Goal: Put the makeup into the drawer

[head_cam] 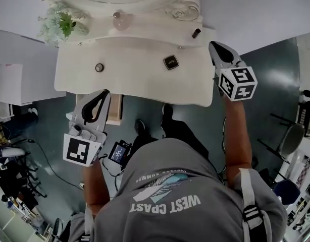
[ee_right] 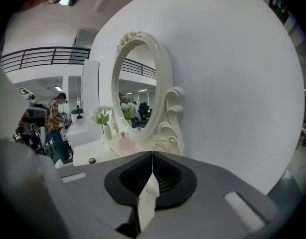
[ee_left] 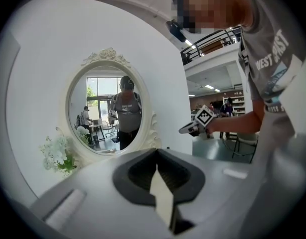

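In the head view, the makeup is seen lying on the white bench (head_cam: 130, 79): a square dark compact (head_cam: 170, 62) near the middle, a small round pot (head_cam: 99, 67) to its left, and a short dark tube (head_cam: 196, 33) at the upper right, its long axis slanting up to the right. The right gripper (head_cam: 213, 45) is held just right of the bench edge, nearer the tube and compact, which lie to the left of its fingers. The left gripper (head_cam: 103, 93) is held below the front edge, partly covering what is judged to be an open drawer (head_cam: 115, 110), whose inside is hidden. In the left gripper view, the fingers are seen pressed together on nothing, pointed at the oval mirror (ee_left: 108, 108); no makeup is shown. In the right gripper view, the fingers are likewise closed and empty; only the round pot (ee_right: 92, 161) can be made out, small, at the left.
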Demonstrator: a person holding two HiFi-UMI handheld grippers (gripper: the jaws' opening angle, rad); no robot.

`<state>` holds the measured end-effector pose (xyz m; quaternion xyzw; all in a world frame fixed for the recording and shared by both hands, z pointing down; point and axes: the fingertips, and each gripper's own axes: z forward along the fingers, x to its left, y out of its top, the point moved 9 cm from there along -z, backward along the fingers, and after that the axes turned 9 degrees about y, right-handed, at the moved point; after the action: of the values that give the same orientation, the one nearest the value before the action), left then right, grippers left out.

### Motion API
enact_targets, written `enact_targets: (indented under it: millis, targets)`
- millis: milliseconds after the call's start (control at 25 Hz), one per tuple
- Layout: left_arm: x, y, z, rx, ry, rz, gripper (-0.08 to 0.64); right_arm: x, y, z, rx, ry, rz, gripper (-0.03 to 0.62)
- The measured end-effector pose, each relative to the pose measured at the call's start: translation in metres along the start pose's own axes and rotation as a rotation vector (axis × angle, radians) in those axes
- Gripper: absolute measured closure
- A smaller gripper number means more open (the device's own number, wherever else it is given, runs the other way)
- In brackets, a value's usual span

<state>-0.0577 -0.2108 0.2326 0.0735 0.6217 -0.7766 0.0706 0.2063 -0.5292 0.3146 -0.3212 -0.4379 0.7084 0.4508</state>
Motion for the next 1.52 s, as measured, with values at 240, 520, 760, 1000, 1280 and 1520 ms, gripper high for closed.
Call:
enact_targets:
  millis: [240, 520, 760, 1000, 1280, 1520]
  targets:
    - [-0.004, -0.016, 0.009, 0.145, 0.026, -0.015, 0.558, -0.03, -0.021, 0.042, 0.042, 0.033, 0.011, 0.563]
    - [-0.006, -0.039, 0.024, 0.226, 0.036, -0.031, 0.558, -0.062, -0.044, 0.092, 0.088, 0.031, 0.001, 0.506]
    - [-0.005, -0.051, 0.031, 0.261, 0.04, -0.048, 0.558, -0.074, -0.059, 0.119, 0.148, 0.04, -0.015, 0.446]
    - [-0.004, -0.062, 0.038, 0.269, 0.034, -0.062, 0.558, -0.078, -0.074, 0.141, 0.187, 0.055, -0.013, 0.447]
    - [0.0, -0.07, 0.035, 0.277, 0.036, -0.075, 0.558, -0.078, -0.081, 0.15, 0.235, 0.025, -0.033, 0.5]
    - [0.003, -0.074, 0.029, 0.268, 0.041, -0.088, 0.558, -0.07, -0.078, 0.148, 0.234, 0.018, -0.042, 0.502]
